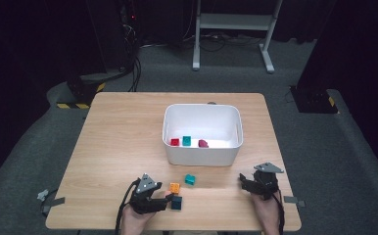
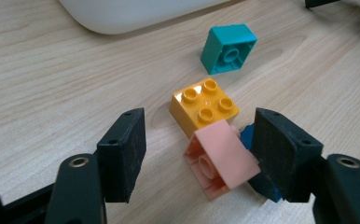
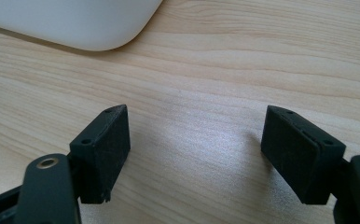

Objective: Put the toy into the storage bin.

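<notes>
We see the left tongs [image 2: 197, 154] low over the wooden surface [image 1: 118, 142], jaws spread wide and closed on nothing. Between those jaws, a pink brick [image 2: 220, 158] lies tilted on its side, hollow underside showing, against the right-hand jaw. A dark blue brick [image 2: 248, 135] sits just behind it, largely hidden by that jaw; we cannot tell whether it touches the jaw. Just beyond the jaw tips, an orange brick [image 2: 205, 106] stands studs up, touching the pink brick. Farther ahead, well apart, a teal brick [image 2: 228, 49] lies tipped, underside toward the tongs.

The right tongs [image 3: 196, 140] are likewise wide open and hold nothing, with bare surface between the jaws.

Beyond both tongs stands a white bin [image 1: 177, 152]. Inside it, in the high view, are a red brick [image 1: 175, 142], a teal-green brick [image 1: 186, 141] and a dark red brick [image 1: 203, 143].
</notes>
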{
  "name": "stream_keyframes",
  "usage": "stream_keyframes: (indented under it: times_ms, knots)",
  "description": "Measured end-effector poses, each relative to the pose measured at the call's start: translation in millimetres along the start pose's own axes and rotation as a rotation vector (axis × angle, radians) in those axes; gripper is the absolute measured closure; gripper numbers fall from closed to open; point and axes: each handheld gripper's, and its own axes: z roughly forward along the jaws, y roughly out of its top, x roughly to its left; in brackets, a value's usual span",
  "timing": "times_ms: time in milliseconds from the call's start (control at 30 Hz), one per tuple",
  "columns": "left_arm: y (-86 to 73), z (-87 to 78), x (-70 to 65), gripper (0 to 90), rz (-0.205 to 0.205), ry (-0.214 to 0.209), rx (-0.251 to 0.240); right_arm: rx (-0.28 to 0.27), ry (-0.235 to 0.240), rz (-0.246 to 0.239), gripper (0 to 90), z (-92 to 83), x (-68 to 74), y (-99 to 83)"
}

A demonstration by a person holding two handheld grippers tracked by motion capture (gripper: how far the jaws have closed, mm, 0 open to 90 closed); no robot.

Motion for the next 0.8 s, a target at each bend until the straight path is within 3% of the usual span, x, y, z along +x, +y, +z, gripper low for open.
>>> stream_keyframes:
  times_ms: [233,433,600,800]
  knots:
    - [-1.8,-0.5,-0.1,37.6,0.015,0.012,-0.001,0.0,0.0,0.0,23.6,0.0,0.0,0.0]
    - [-7.6,-4.8,2.4,49.7,0.012,-0.014,-0.024,0.0,0.0,0.0,23.6,0.0,0.0,0.0]
    - [-9.7,-4.9,1.5,60.9,0.036,-0.017,-0.016,0.001,0.0,0.0,23.6,-0.1,-0.1,0.0]
    - [-10.8,-5.6,1.9,66.0,0.041,-0.018,-0.018,0.001,0.0,-0.001,23.6,-0.1,-0.1,0.0]
